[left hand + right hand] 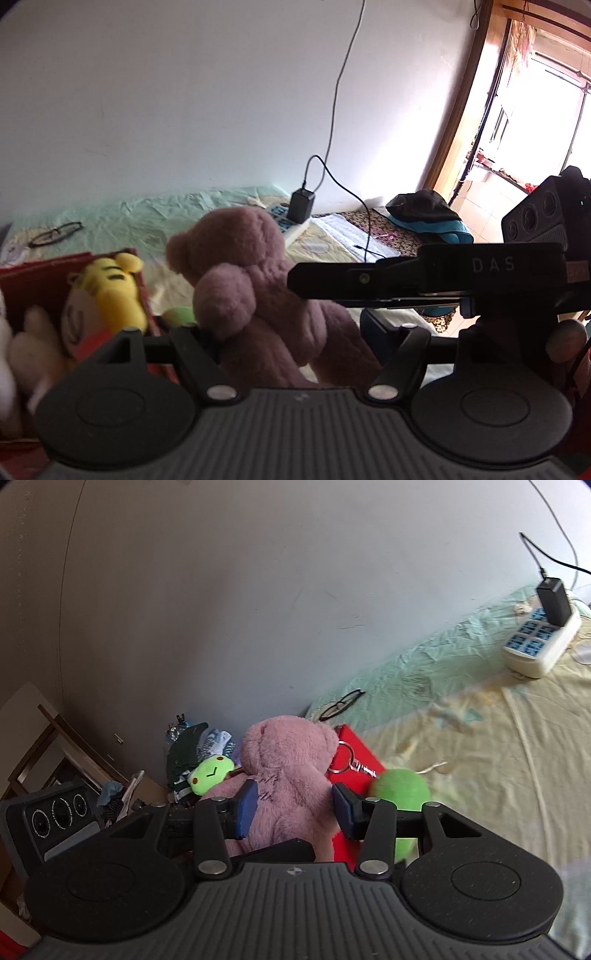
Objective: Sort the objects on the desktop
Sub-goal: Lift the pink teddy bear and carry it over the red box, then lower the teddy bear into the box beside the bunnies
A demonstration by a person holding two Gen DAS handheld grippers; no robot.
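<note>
Gripping the pink teddy bear (284, 775) w/ both tools right now. My right gripper (293, 810) has its blue pads (245, 808) pressed into the bear's body from both sides, so that one's clenched on it, bear upright, head facing away from the cam. My left gripper (291, 332) also has the bear (258, 295) between its fingers; plush hides the tips there, but it looks pinched at the lower body/leg, jaws nearly closed. The right tool's finger reaches in from the right edge of the left cam, touching the bear's side.

Bear is up off the bedsheet (480, 738), just beside the red box (33, 280). In the box: a yellow tiger plush (110, 291). Green frog plush (210, 773) sits behind the bear, green ball (402, 786) just right of it. Glasses (341, 703) and power strip (541, 642) lie farther back, well apart.
</note>
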